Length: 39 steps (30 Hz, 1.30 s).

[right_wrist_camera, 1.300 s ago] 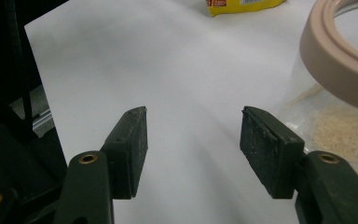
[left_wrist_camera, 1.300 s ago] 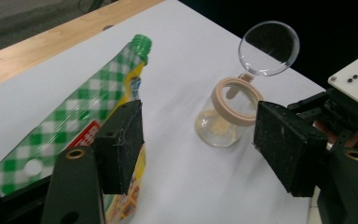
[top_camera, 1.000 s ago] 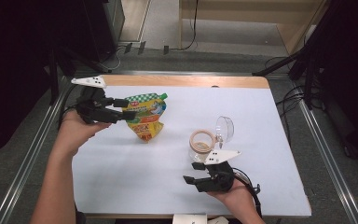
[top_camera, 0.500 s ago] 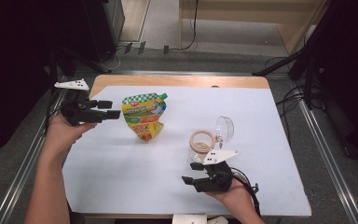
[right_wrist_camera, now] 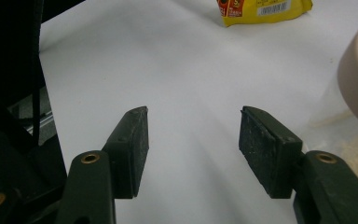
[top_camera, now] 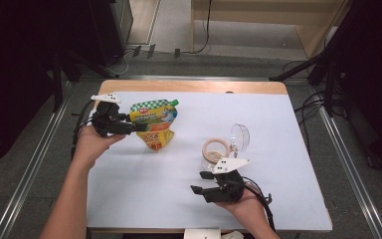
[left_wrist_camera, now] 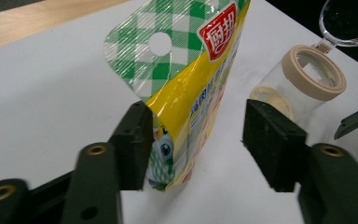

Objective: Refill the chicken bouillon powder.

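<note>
Your left gripper [left_wrist_camera: 193, 140], jaws just closing yet still apart, straddles the soft, slippery green-and-yellow plastic pouch [left_wrist_camera: 193, 88]; pinch its stiffer upper seam. Your right gripper [right_wrist_camera: 193, 149] stands open.

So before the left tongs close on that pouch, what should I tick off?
1. Green-checked yellow plastic pouch between the left tongs: ok; the jaws have just been closing.
2. Both pads on the pouch: not ok. One pad touches it; the other stands apart.
3. Pouch upright on the white table sheet: ok, leaning slightly.
4. Clear glass jar with beige ring away from the pouch: ok.
5. Right tongs open with nothing between them: ok.
6. Pouch spout cap sealed: cannot tell.
</note>
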Available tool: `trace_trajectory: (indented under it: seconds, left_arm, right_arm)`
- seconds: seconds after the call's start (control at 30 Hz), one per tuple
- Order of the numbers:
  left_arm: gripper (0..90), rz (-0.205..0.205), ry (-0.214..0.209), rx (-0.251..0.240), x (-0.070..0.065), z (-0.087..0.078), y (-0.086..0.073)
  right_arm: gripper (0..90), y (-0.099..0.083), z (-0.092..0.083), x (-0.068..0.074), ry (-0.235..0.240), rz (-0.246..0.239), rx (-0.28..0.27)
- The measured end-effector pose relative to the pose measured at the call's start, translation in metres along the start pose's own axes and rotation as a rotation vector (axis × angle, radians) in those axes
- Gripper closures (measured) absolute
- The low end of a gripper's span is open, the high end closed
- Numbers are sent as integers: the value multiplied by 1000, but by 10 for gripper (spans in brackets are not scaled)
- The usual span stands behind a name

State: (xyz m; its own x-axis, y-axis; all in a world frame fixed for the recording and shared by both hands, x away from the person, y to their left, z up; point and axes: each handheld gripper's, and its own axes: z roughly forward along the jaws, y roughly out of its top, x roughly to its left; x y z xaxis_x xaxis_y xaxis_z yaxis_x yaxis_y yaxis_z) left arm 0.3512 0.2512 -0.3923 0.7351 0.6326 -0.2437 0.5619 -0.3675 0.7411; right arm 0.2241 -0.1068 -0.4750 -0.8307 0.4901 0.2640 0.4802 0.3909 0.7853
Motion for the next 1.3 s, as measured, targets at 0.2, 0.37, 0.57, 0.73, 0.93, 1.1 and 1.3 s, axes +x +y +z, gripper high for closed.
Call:
trace_trajectory:
  seconds: [0.2,0.37,0.57,0.73,0.93,1.1,1.3]
  left_arm:
    - [590,-4,-8,15,0,14,-2]
    - [664,-34,-34,20,0,22,-2]
    - [771,-35,-24,10,-1,26,-3]
    - [843,-14,-25,17,-6,26,-1]
    - [900,0,-13,34,-12,26,2]
    - [900,14,-5,66,-21,22,8]
    - [900,8,-27,97,-29,13,13]
  right_arm:
    - [447,12,12,2,-21,1,-6]
    - [451,18,16,-1,-21,13,-41]
    - [454,17,18,-1,-28,12,-44]
    - [455,13,16,-1,-43,-26,-16]
    - [456,12,16,-2,-24,-28,-27]
    - [461,7,23,-2,-23,-35,-3]
    - [465,5,25,-2,-16,-17,-3]
